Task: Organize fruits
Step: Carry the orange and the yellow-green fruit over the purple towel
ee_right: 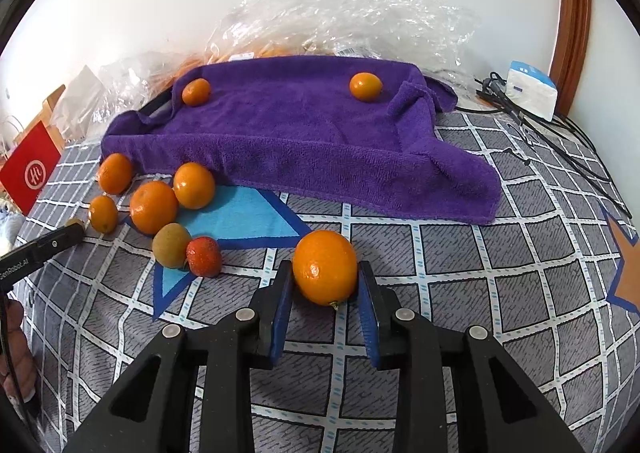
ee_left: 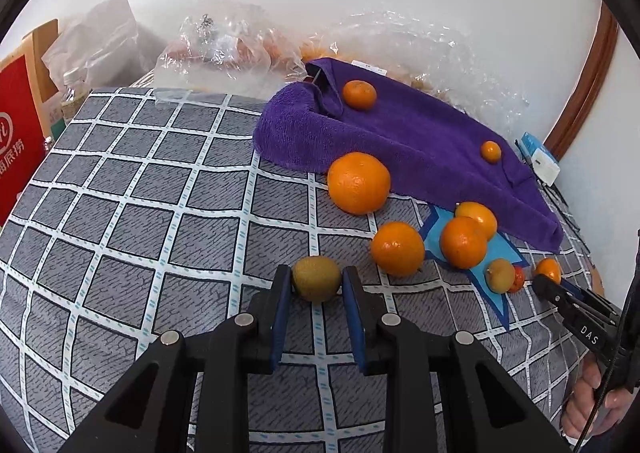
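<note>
- Left wrist view: saw the left gripper (ee_left: 316,285) closed nearly to its narrowest on a small round brownish-green kiwi (ee_left: 316,278), with a blue pad pressing each side and the fruit low over the grey checked cloth (ee_left: 160,193).
- Judged this grip as good but shallow, near the tips only; better kept firm and level, because a round fruit could slip forward.
- Noticed loose fruit just to the right: a large orange (ee_left: 359,183) at the edge of the purple terry towel (ee_left: 400,141), and three smaller mandarins (ee_left: 397,249) beyond it.
- Advised a lift straight up before any travel toward the towel, to avoid knocking these.
- Right wrist view: found the right gripper (ee_right: 325,285) closed narrowly on a glossy orange mandarin (ee_right: 325,267), pads touching both sides, stem end down toward the cloth.
- Saw two small oranges already on the towel, one at the far left (ee_right: 196,91) and one at the far right (ee_right: 365,86), with free space between them.
- Judged the towel as the likely place for sorted fruit; could not tell which spot belonged to which kind.
- Recommended lowering each fruit until resting on the towel before opening, well apart from the raised folded edge, since a dropped fruit would probably roll.
</note>
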### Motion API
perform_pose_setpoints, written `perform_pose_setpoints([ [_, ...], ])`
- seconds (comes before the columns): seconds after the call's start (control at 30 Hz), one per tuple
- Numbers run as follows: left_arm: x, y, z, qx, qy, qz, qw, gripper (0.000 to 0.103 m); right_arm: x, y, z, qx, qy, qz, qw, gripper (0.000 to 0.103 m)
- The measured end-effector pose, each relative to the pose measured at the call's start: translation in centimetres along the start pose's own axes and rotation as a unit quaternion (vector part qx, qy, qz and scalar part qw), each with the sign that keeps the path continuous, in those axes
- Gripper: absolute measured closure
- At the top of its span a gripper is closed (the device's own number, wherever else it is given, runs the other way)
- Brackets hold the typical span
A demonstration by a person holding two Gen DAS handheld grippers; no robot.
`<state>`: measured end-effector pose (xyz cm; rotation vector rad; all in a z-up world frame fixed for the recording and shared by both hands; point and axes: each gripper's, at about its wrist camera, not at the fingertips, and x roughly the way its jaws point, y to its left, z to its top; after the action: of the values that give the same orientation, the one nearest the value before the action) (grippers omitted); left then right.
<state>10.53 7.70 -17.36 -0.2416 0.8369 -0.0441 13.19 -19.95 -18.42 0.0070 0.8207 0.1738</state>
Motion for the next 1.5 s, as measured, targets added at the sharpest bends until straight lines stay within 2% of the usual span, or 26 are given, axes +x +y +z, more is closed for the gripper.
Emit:
perform_pose_setpoints([
  [0.23, -1.5, -0.3, -0.3, 0.006, -0.042, -0.011, 0.9991, 0.079, -1.2, -0.9, -0.1, 0.027, -0.031, 0.018, 0.999, 0.072],
  [0.53, -2.7, 0.3, 0.2, -0.008, -0.08, -0.007, 0.9967, 0.079, -2.1, -1.5, -0.5, 0.031, -0.039, 0.001, 0.999, 0.072],
  [0.73, -3.2, 0.5, 0.1, -0.014, -0.089, -0.007, 0.9959, 0.078, -3.0, -2.2, -0.7, 0.04, -0.04, -0.005, 0.998, 0.072],
  [0.83, -2.9, 0.7, 0.2, -0.022, -0.072, -0.031, 0.9967, 0.079, -3.9, -2.3, -0.6, 0.044, -0.046, -0.007, 0.998, 0.072],
  [1.03, -4.1, 0.2, 0.6, -0.018, -0.067, -0.026, 0.9973, 0.078, -5.1, -2.6, -0.3, 0.052, -0.052, -0.006, 0.997, 0.072],
  [1.27, -7.0, -1.9, 2.5, 0.017, -0.083, -0.017, 0.9963, 0.078, -5.6, -2.5, 0.5, 0.054, -0.054, -0.006, 0.997, 0.072],
  [1.5, -7.4, -2.3, 4.7, 0.012, -0.079, -0.017, 0.9966, 0.078, -6.1, -2.0, 2.2, 0.036, -0.053, -0.014, 0.998, 0.072],
])
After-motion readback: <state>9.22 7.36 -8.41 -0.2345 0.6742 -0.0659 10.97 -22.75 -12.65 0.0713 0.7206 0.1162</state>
